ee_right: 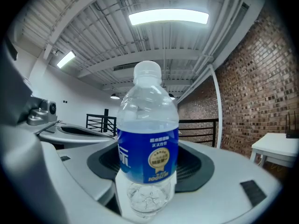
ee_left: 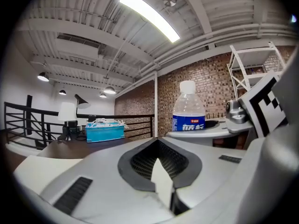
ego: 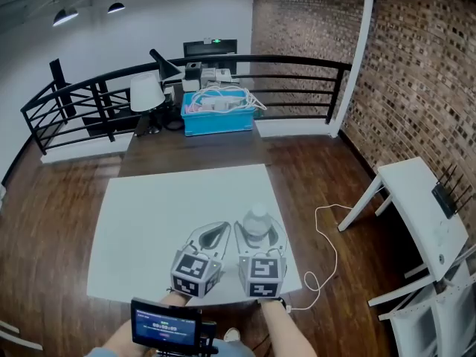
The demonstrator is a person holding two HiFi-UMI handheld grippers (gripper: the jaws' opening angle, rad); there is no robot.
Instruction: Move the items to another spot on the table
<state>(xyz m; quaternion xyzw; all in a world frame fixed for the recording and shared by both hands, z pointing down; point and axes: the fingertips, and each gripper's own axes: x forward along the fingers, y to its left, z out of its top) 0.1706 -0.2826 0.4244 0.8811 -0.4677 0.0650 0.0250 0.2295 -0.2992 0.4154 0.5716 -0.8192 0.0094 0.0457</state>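
Note:
A clear water bottle (ego: 256, 217) with a blue label and white cap stands upright near the front right of the white table (ego: 163, 214). My right gripper (ego: 259, 233) is shut on it, one jaw on each side of its body. The right gripper view fills with the bottle (ee_right: 147, 139) between the dark pads (ee_right: 198, 169). Just left of it, my left gripper (ego: 212, 235) is shut with nothing in it. From the left gripper view, the bottle (ee_left: 188, 111) rises beyond the right gripper's jaw.
Behind the white table, a dark table (ego: 193, 149) carries a blue bin (ego: 218, 115) of white cables and a white lamp (ego: 146, 93), with a black railing (ego: 89, 88) beyond. A white cable (ego: 327, 253) trails on the floor; white furniture (ego: 424, 203) stands at right.

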